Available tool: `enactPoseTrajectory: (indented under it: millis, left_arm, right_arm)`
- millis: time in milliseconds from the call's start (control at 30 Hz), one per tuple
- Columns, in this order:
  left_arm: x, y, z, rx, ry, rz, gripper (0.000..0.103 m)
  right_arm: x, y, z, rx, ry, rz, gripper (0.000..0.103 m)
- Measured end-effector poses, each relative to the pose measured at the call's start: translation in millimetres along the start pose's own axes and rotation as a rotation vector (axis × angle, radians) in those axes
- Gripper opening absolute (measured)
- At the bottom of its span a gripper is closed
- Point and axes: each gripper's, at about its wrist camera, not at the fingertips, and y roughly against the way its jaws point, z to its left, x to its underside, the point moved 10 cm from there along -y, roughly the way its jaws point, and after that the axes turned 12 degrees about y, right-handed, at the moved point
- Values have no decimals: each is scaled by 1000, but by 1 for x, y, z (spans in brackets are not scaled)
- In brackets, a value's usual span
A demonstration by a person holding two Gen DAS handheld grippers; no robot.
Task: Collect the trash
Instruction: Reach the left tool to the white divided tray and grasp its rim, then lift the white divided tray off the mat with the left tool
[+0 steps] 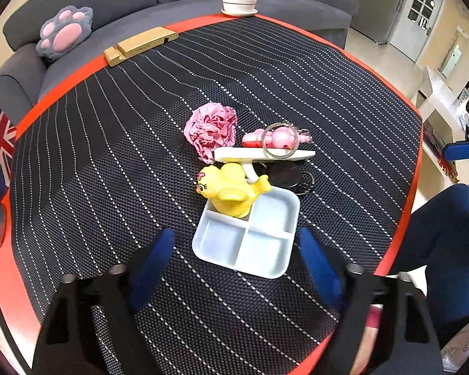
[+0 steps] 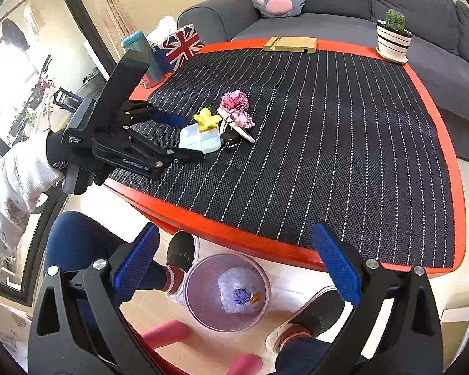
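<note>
Evidently the crumpled pink paper ball is the trash left on the table; it lies mid-mat, toward the far edge of the cluster, touching the white tray-like piece behind the yellow duck. Being a rough ball, it has no clear long axis and points no particular way. The left gripper hovers above the near side of the divided white dish, jaws spread wide and holding nothing, seemingly lined up for a reach toward the paper. The right gripper hangs beyond the table's near edge over the bin, which already holds bubble wrap and scraps; its jaws are also wide and empty, probably because a drop belongs there.
</note>
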Motion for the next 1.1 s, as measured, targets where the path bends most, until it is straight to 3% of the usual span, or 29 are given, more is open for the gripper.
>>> enactPoseTrajectory:
  millis: [100, 167, 533, 800, 1100]
  left_arm:
    - [-1, 1, -1, 3, -2, -13, 69]
    - [-2, 1, 0, -7, -7, -19, 60]
    - [-2, 11, 0, 31, -2, -33, 59]
    - [6, 23, -3, 58, -19, -39, 59]
    - [20, 30, -4, 82, -36, -37, 59]
  right_arm:
    - [-1, -2, 1, -5, 3, 0, 97]
    - [-2, -3, 2, -5, 3, 1, 97]
    - [-15, -4, 6, -7, 26, -9, 97]
    - [-56, -8, 10, -17, 67, -46, 97]
    - [-109, -45, 43, -79, 273, -27, 97]
